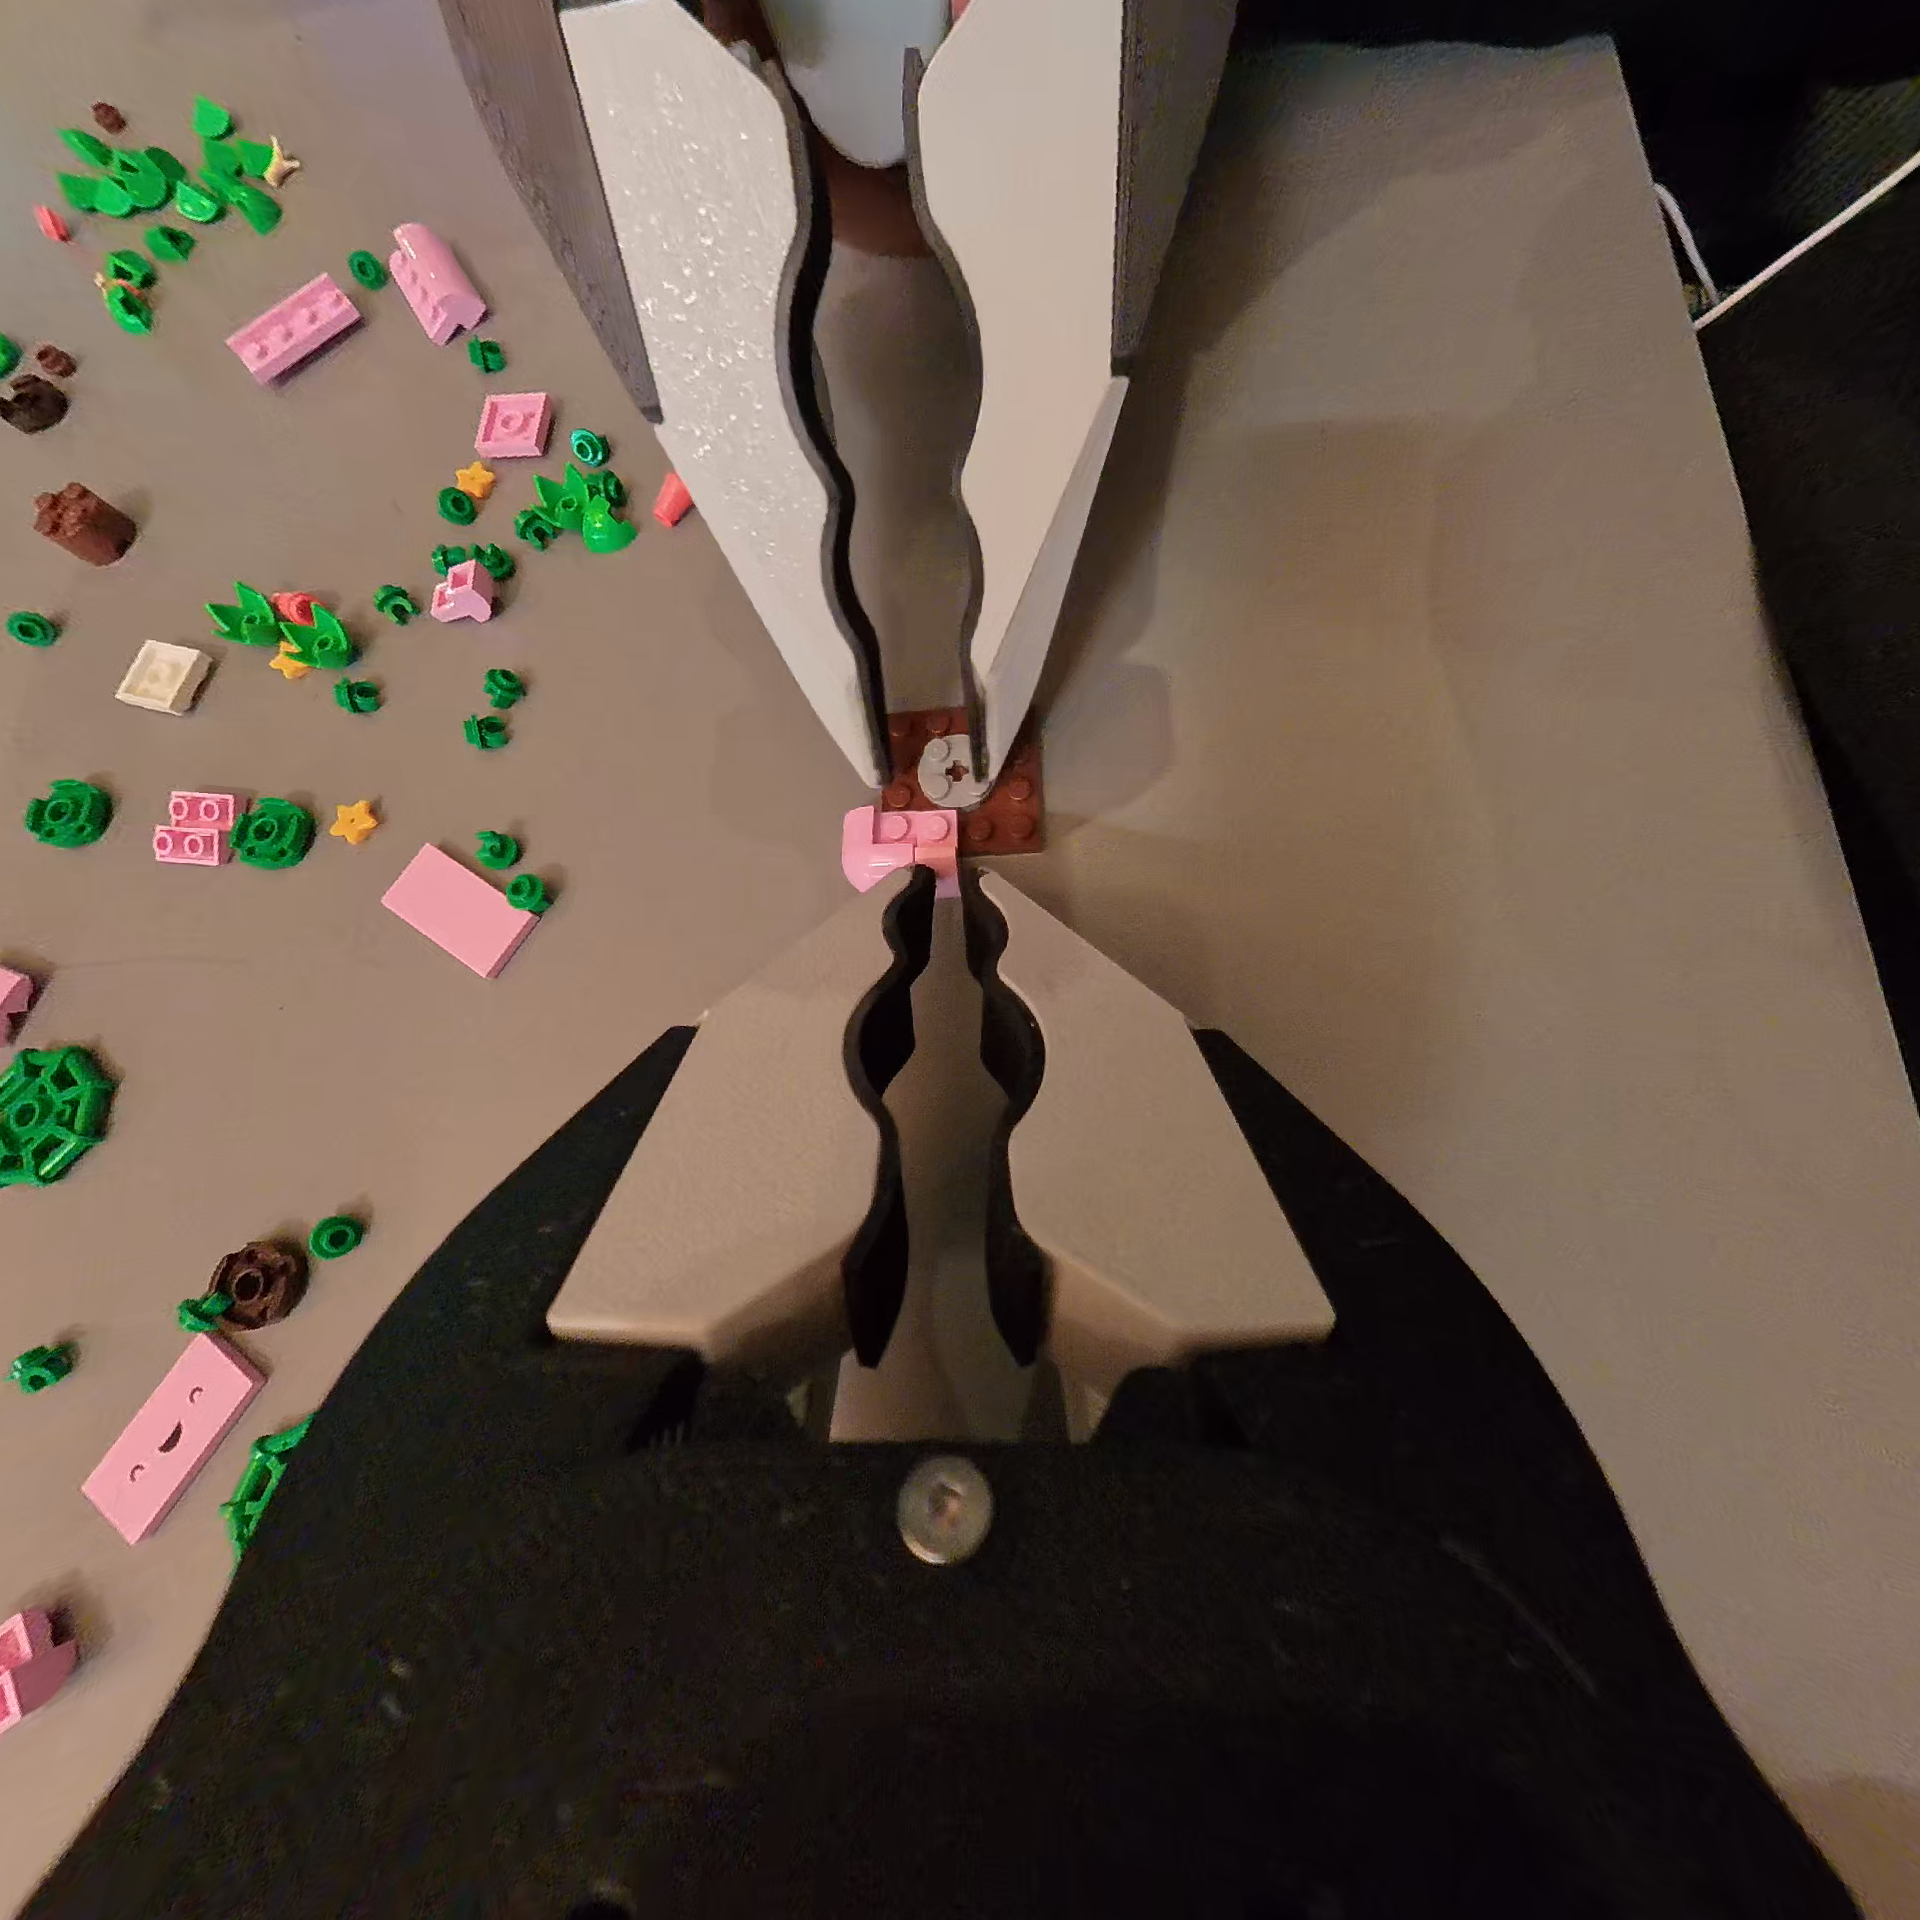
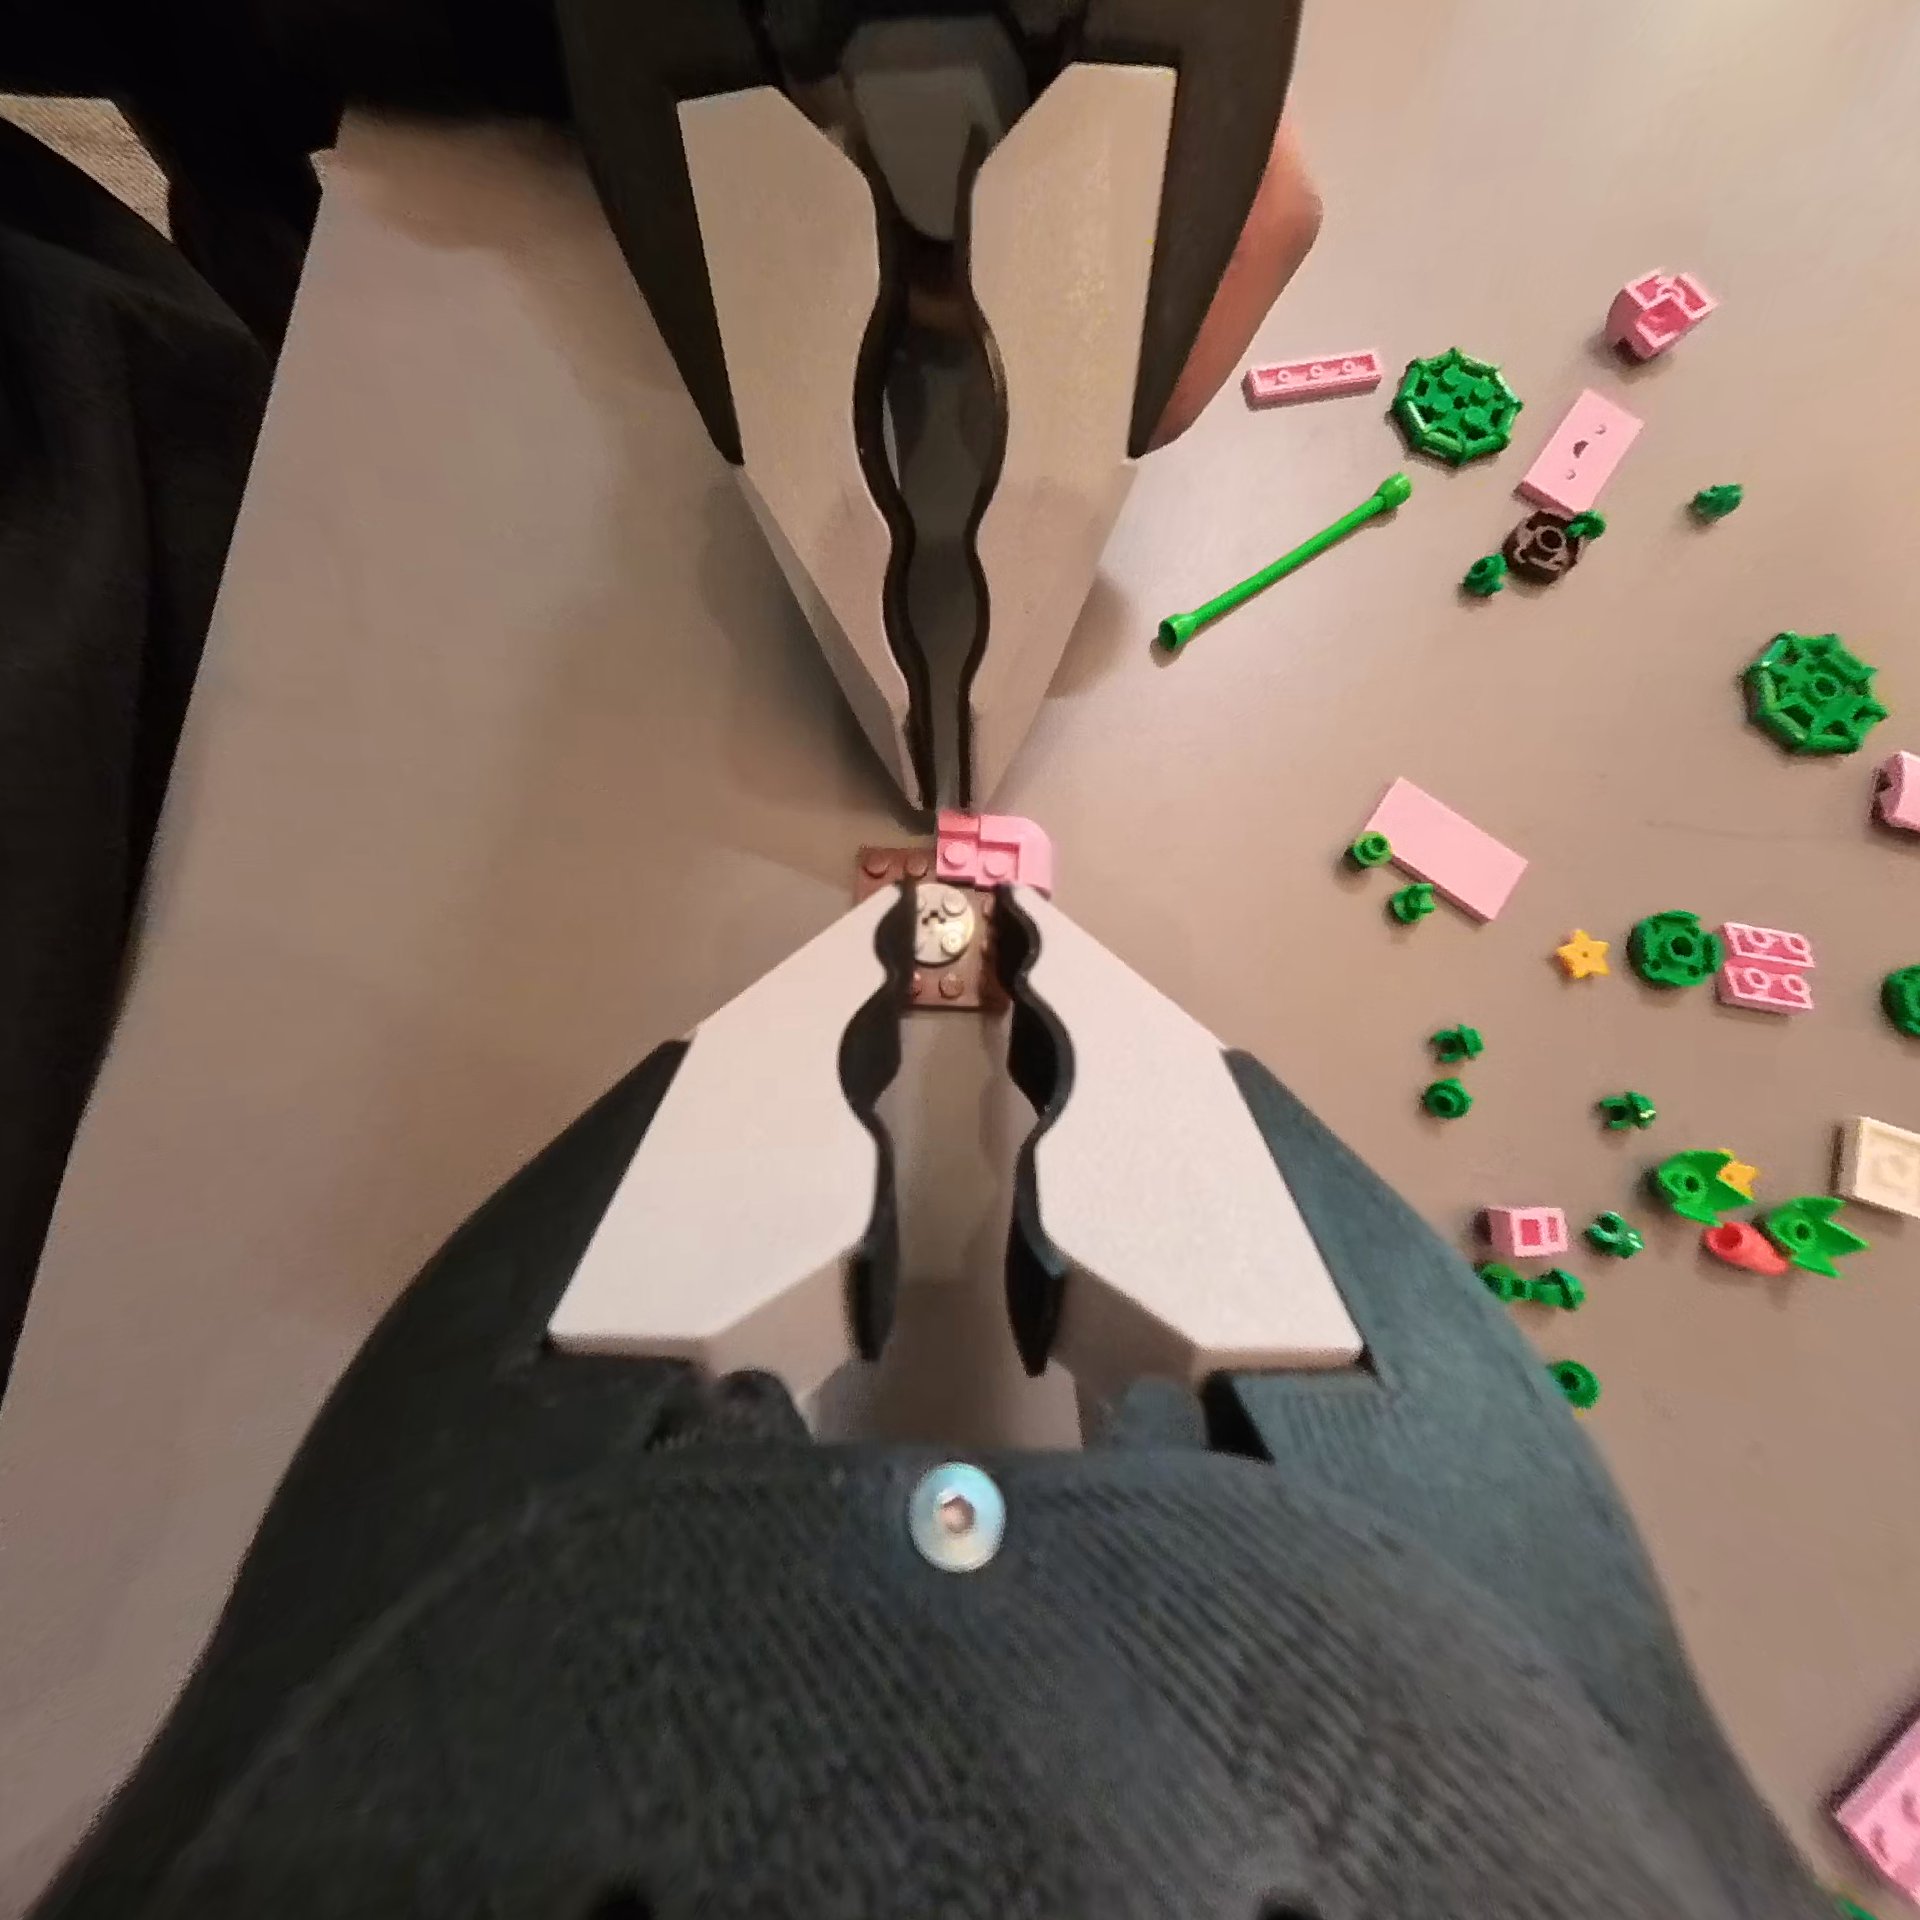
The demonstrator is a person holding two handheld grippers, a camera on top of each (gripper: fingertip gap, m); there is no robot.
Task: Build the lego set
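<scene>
No readable text, label, brand, number or sign is found in either view. The bricks scattered on the surface [image 1: 1351,623] are unprinted, apart from a pink tile [image 1: 171,1437] marked with small dark dots and a curve, which is not writing. Nothing is printed on the fingers [image 1: 1049,623].

Brown square plate [image 1: 961,795] lies flat on grey table [image 1: 1351,623], studs up; grey round piece [image 1: 954,774] with cross hole sits at its centre. I see pink curved brick [image 1: 899,836] on plate's edge, rounded end overhanging. Loose green, pink, brown parts [image 1: 312,644] scattered well apart to one side.
</scene>
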